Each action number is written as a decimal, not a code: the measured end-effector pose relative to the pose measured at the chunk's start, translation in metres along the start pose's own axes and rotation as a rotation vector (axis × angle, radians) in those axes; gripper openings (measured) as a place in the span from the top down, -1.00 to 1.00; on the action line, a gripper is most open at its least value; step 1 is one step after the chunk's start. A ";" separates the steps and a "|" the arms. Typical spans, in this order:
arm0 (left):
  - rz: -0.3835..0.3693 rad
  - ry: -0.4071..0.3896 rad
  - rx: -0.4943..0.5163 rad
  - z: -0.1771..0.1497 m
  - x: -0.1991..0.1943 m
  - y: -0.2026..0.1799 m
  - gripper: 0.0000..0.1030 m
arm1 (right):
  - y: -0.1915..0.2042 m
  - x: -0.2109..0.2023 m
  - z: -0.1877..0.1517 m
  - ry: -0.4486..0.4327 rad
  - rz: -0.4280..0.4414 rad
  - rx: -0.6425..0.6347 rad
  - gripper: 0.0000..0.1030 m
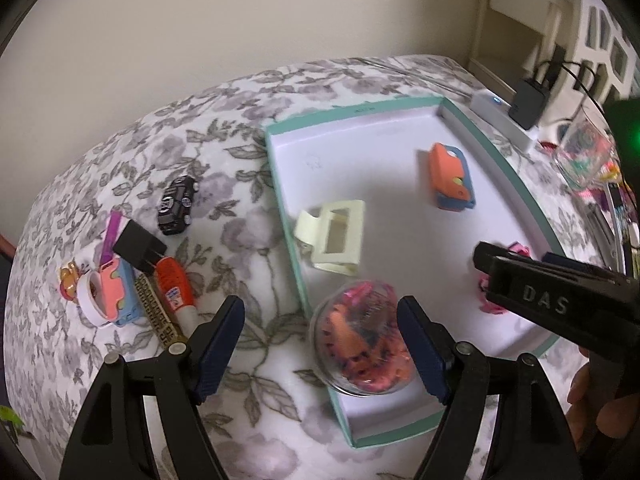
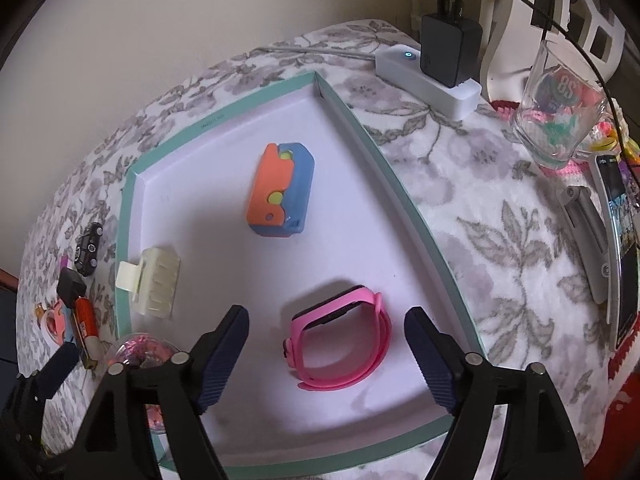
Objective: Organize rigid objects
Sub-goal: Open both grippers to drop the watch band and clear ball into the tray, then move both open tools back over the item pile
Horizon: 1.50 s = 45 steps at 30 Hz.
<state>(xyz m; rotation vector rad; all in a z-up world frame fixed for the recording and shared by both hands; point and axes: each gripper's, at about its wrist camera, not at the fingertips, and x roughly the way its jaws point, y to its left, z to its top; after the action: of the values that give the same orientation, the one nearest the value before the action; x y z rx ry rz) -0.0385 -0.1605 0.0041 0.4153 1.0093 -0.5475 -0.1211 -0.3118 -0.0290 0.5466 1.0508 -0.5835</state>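
With both sets of tongs released, the clear ball of pink trinkets [image 1: 362,348] is framed between the left tongs [image 1: 322,346] at the teal tray's [image 1: 280,184] near rim and could be nudged rolling, while the pink watch band [image 2: 340,344] is seen lying loose between the right tongs [image 2: 326,354].

A teal-rimmed white tray [image 2: 362,120] holds a pink watch [image 2: 344,336], on a grey floral-patterned cloth [image 2: 500,240].
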 end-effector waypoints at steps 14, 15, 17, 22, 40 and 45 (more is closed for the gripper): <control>0.050 0.031 -0.263 0.007 0.004 0.071 -0.54 | 0.007 -0.002 0.000 -0.032 -0.014 -0.043 -1.00; 0.053 0.033 -0.279 0.007 0.005 0.076 -0.54 | 0.009 -0.002 0.000 -0.034 -0.015 -0.048 -1.00; 0.060 0.039 -0.313 0.007 0.006 0.086 -0.54 | 0.012 -0.003 -0.001 -0.036 -0.011 -0.057 -1.00; 0.053 0.061 -0.395 0.004 0.009 0.110 -0.74 | 0.024 -0.011 0.001 -0.059 -0.003 -0.087 -1.00; 0.058 -0.025 -0.724 -0.012 -0.024 0.235 -0.75 | 0.147 -0.047 -0.003 -0.157 0.115 -0.354 -1.00; 0.079 0.019 -0.776 -0.025 -0.016 0.265 -0.75 | 0.181 -0.038 -0.010 -0.140 0.140 -0.415 -1.00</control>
<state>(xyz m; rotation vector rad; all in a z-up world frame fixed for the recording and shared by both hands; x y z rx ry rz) 0.0984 0.0677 0.0262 -0.2308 1.1334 -0.0528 -0.0193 -0.1667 0.0259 0.2080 0.9580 -0.2636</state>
